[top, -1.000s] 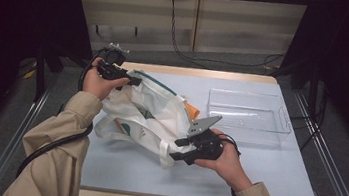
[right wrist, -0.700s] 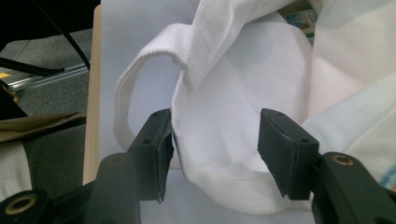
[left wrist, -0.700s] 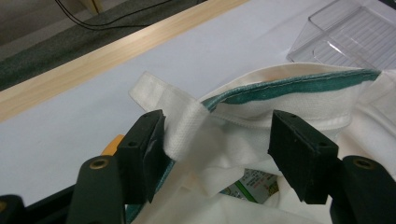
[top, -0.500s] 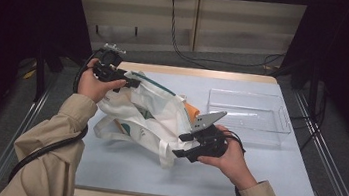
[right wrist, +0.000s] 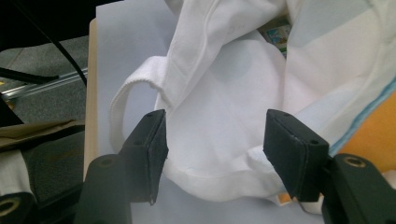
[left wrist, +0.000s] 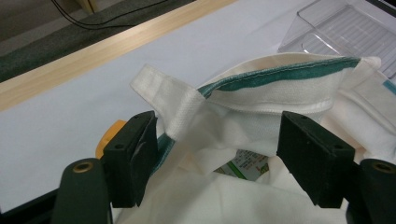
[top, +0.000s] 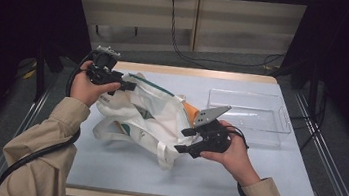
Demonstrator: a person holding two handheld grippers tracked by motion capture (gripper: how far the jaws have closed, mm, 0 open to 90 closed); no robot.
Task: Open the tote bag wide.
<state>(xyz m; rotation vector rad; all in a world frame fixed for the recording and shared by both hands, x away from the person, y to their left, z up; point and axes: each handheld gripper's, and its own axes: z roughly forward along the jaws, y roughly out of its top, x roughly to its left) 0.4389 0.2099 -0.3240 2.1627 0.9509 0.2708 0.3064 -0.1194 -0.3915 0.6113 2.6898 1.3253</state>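
One white cloth tote bag (top: 145, 117) with a green-trimmed rim lies crumpled mid-surface, something orange (top: 191, 113) at its mouth. Both jaws have just been opening: the left gripper (left wrist: 217, 156) straddles the rim by a strap, the right gripper (right wrist: 215, 149) spans a fold, neither pinching. Letting go cleanly probably means backing straight off without snagging cloth. A clear plastic tray (top: 256, 113) sits beyond.
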